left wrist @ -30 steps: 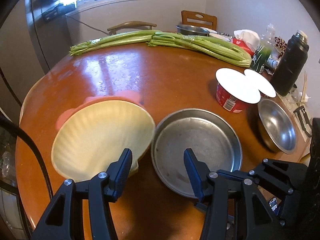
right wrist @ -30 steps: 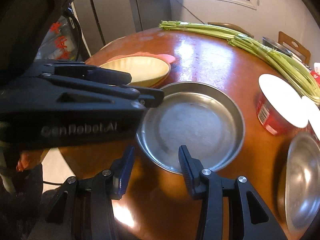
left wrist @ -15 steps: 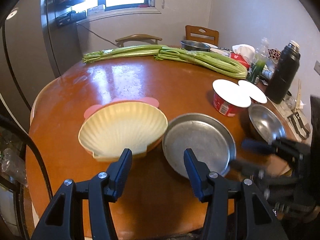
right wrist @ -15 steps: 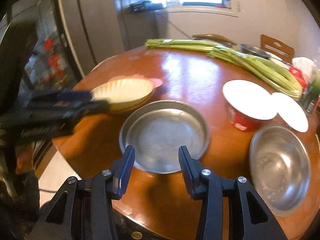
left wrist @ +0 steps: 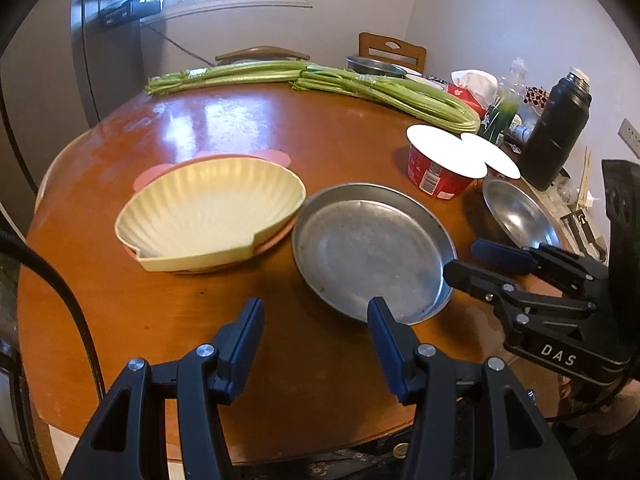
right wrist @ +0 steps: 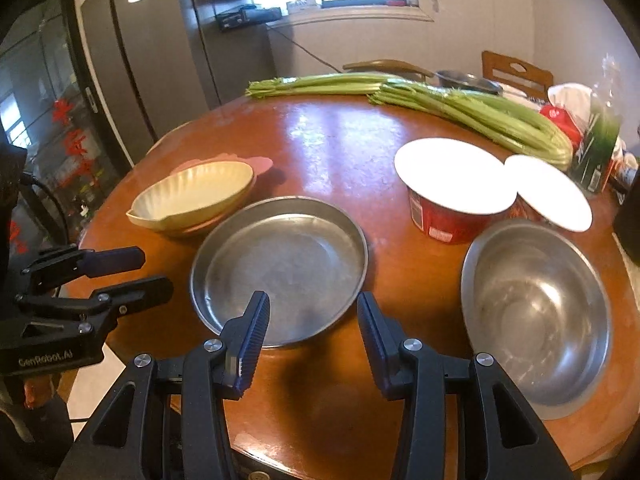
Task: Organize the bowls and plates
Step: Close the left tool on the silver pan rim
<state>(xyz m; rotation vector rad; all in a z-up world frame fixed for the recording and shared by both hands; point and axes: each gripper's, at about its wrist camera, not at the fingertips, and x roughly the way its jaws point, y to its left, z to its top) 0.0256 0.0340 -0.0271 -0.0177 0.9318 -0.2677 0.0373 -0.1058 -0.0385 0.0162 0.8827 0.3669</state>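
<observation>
A cream shell-shaped dish (left wrist: pixel 208 212) rests on a pink plate (left wrist: pixel 276 156) at the table's left; it also shows in the right wrist view (right wrist: pixel 192 194). A flat steel plate (left wrist: pixel 372 252) (right wrist: pixel 280 264) lies beside it at the front. A steel bowl (right wrist: pixel 536 312) (left wrist: pixel 520 216) sits at the right. My left gripper (left wrist: pixel 316 336) is open and empty, above the table's near edge in front of the steel plate. My right gripper (right wrist: pixel 312 328) is open and empty, just short of the steel plate's near rim.
Two red cups with white lids (right wrist: pixel 452 192) stand behind the steel bowl. Long celery bunches (left wrist: pixel 320 80) lie across the far side. A black flask (left wrist: pixel 556 132), a green bottle and tissues crowd the right edge. Chairs stand behind the round wooden table (left wrist: pixel 240 120).
Both grippers have pulled back and up from the dishes, so more of the table shows. Both stay open. The dishes have not moved.
</observation>
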